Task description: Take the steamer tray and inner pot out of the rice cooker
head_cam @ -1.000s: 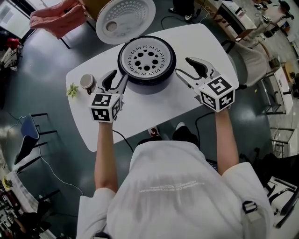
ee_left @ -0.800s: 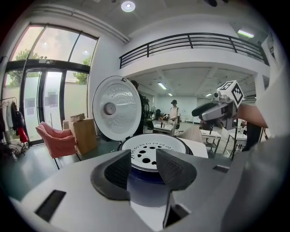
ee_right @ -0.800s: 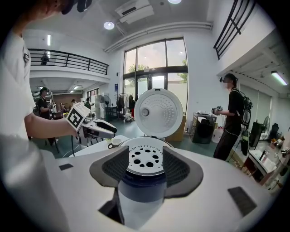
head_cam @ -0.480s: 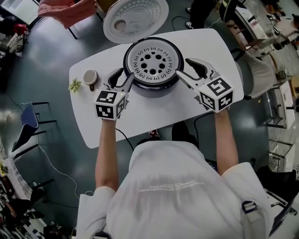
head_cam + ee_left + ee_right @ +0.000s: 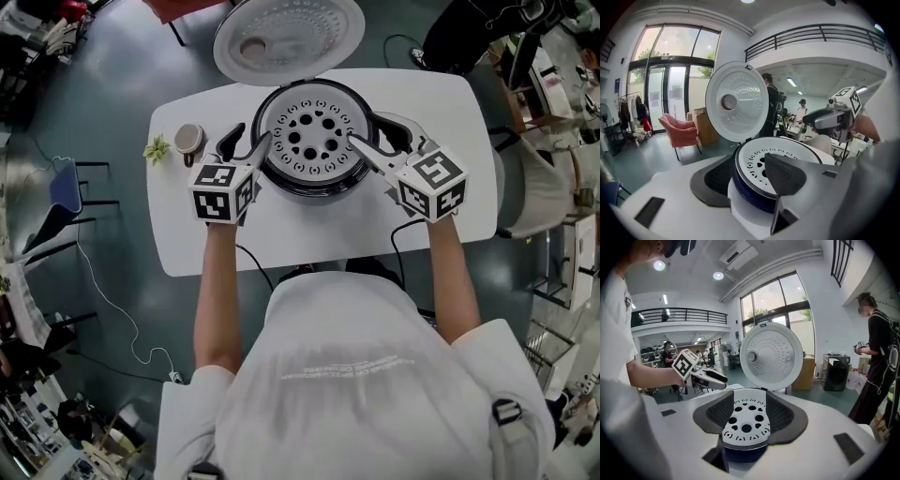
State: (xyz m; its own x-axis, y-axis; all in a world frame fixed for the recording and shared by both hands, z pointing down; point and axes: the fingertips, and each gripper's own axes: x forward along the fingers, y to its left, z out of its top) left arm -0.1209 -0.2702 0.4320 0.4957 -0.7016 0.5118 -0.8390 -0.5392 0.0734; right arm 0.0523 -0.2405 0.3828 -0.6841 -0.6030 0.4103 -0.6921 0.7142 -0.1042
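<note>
A white perforated steamer tray [image 5: 309,139] is sitting in the open rice cooker [image 5: 317,187] on the worktop [image 5: 309,234]; the left tongs [image 5: 247,145] have just been opening and are straddling the cooker's rim, unpressed; the right tongs [image 5: 367,129] are gaping over the tray; it is probably light, stiff and slick, best pinched at opposite edges.

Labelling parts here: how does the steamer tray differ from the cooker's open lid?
The steamer tray lies flat in the mouth of the rice cooker; the lid stands swung up behind it. The steamer tray has large round holes ringed by small slots; the lid's inner face has fine dimples and one off-centre round fitting. Both are white and round.
</note>
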